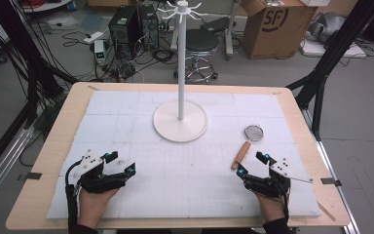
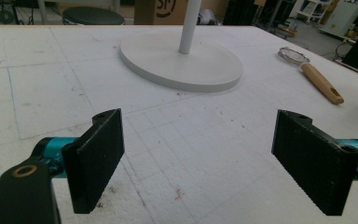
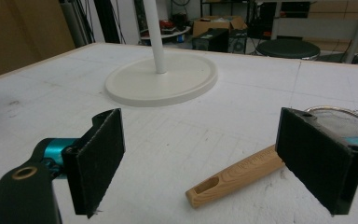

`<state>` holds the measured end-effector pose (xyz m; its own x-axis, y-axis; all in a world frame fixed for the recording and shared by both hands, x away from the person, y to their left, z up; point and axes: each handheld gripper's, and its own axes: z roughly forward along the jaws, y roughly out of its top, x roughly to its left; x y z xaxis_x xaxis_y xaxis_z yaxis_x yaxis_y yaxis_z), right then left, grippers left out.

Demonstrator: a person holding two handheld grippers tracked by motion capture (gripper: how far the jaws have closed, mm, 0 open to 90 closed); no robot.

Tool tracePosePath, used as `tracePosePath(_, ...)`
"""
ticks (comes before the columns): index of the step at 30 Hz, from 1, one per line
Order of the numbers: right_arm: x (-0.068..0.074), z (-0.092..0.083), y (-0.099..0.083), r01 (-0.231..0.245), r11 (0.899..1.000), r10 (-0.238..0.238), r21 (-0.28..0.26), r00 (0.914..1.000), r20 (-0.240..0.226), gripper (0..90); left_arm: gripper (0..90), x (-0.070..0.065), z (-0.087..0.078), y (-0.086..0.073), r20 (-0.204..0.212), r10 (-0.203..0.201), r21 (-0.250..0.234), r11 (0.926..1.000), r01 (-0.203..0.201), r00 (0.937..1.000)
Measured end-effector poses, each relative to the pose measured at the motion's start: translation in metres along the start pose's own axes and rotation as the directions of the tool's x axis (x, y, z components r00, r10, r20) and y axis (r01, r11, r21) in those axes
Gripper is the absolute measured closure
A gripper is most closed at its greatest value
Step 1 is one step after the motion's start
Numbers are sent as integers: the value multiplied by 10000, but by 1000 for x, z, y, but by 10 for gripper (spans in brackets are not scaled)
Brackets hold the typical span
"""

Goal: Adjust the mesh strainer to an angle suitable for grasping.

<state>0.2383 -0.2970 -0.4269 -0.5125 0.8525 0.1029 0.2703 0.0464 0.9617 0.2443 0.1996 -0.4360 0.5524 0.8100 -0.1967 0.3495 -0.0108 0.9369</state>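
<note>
Because the right gripper [image 1: 252, 164] stands wide and empty just beside the wooden handle of the strainer [image 3: 242, 174] lying on the surface [image 1: 175, 195], a careless close could probably nudge it away.

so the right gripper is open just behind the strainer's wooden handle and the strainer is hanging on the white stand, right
Not quite: the strainer lies flat on the table, beside the white stand, as the high view shows. The right gripper is indeed open behind its handle.
</note>
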Motion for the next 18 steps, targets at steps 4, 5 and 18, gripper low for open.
tracePosePath(4, -1, 0, 0, -101, 9999, 102, -41, 9999, 18, 154, 174, -1, 0, 0, 29, 24, 27, 10000, -24, 10000)
tracePosePath(5, -2, 1, 0, -120, 9999, 120, -15, 9999, 13, 163, 174, -1, 1, 0, 14, 46, 17, 10000, -46, 10000)
tracePosePath(18, -18, 10, 6, -1077, 9904, 1086, 865, 9941, -55, 612, 174, -1, -1, 0, 5, 84, -19, 10000, -84, 10000)
